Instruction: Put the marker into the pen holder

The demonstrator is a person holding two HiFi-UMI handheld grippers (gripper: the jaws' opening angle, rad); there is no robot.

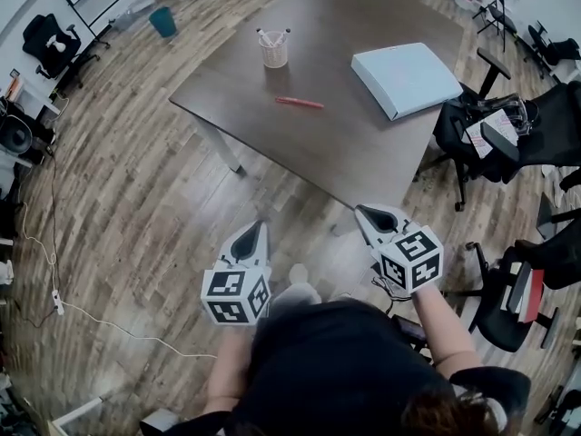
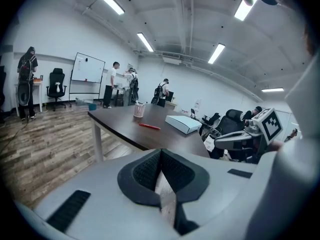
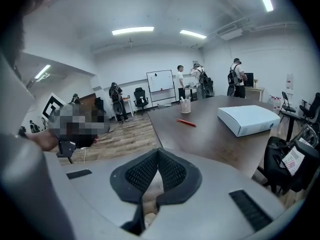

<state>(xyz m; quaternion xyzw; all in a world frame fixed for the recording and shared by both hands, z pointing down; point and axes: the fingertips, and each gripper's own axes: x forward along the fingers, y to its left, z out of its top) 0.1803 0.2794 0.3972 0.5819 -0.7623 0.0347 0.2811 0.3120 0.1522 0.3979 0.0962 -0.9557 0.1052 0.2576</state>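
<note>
The left claw (image 1: 259,227), low and left of centre, has its jaws pressed together on nothing. The right claw (image 1: 361,212), low and right of centre, is likewise closed and empty. Both hang over the wooden floor (image 1: 136,198), short of the surface (image 1: 363,143). The red marker (image 1: 300,103) lies flat on the surface at upper centre, near the pen holder (image 1: 273,49) but apart from it. A white box (image 1: 406,78) lies at upper right.
</note>
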